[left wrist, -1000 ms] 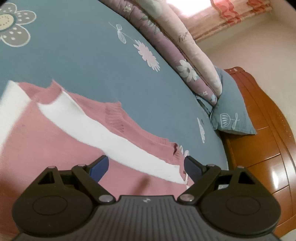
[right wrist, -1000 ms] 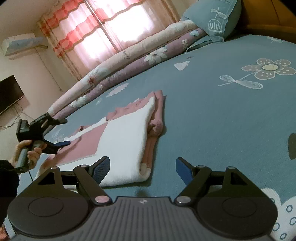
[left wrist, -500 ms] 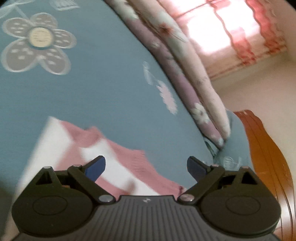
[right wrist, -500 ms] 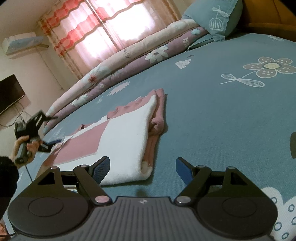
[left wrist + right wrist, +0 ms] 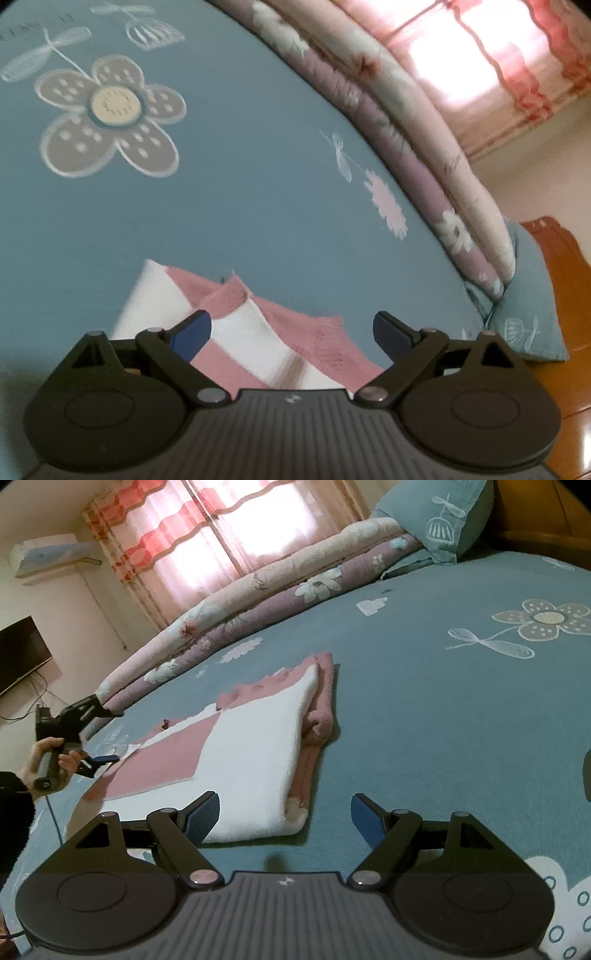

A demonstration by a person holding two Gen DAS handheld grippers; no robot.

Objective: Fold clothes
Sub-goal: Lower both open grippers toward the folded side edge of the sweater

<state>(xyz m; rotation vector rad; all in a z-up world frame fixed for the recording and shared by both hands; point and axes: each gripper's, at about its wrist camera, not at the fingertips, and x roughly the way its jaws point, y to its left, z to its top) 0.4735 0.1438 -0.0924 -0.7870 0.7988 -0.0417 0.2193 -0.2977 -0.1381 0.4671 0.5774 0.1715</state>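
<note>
L claw [image 5: 291, 332] & R claw [image 5: 284, 814] agape

both wrist views face the folded sweater [image 5: 258, 332] from opposite ends.

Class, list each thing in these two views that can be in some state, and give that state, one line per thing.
pink and white sweater: folded, lying flat on the bed, held by neither gripper.
left gripper: open, empty, above the sweater's edge.
right gripper: open, empty, near the sweater's folded end.
rolled quilt: rolled up along the bed's far side.
curtains: drawn, daylight behind.
television: screen dark.
</note>
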